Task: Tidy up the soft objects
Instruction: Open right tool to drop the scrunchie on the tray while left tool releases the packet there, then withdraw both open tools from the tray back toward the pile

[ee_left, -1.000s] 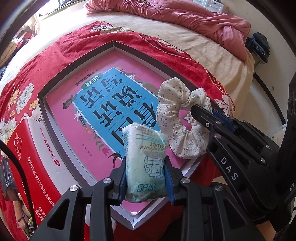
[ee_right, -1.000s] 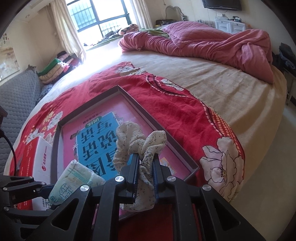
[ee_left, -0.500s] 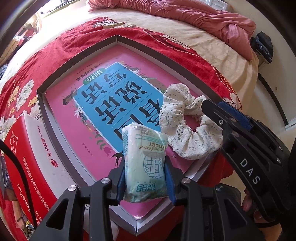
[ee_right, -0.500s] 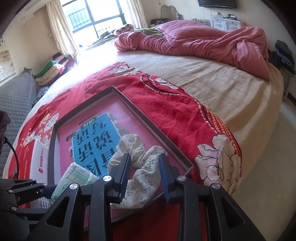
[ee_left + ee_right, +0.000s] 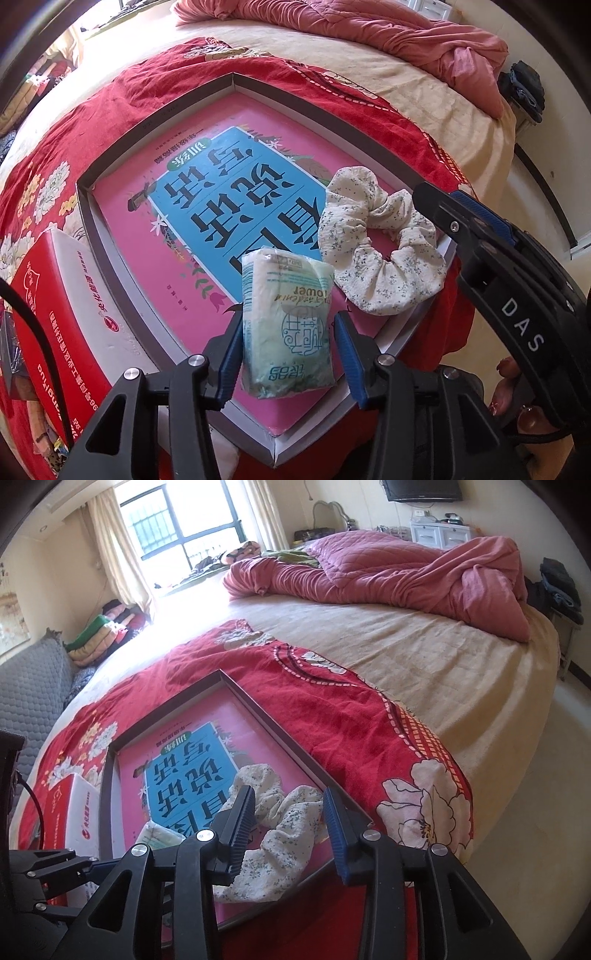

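The left gripper [image 5: 288, 339] is angled down over the tray [image 5: 155, 122], its jaws parted just beside a tissue pack [image 5: 286, 325] lying on the pink book [image 5: 207, 192]. The right gripper [image 5: 290, 819] is held low, jaws spread around the floral scrunchie [image 5: 280, 834] resting in the tray's near corner.

The near end of the tissue pack [image 5: 288, 328] is partly masked by the left gripper [image 5: 289, 356]. In the right wrist view only a corner of it is seen. The scrunchie [image 5: 284, 834] is partly covered there by the right gripper [image 5: 291, 834]. The red box [image 5: 55, 314] is cut off at the picture's left edge.
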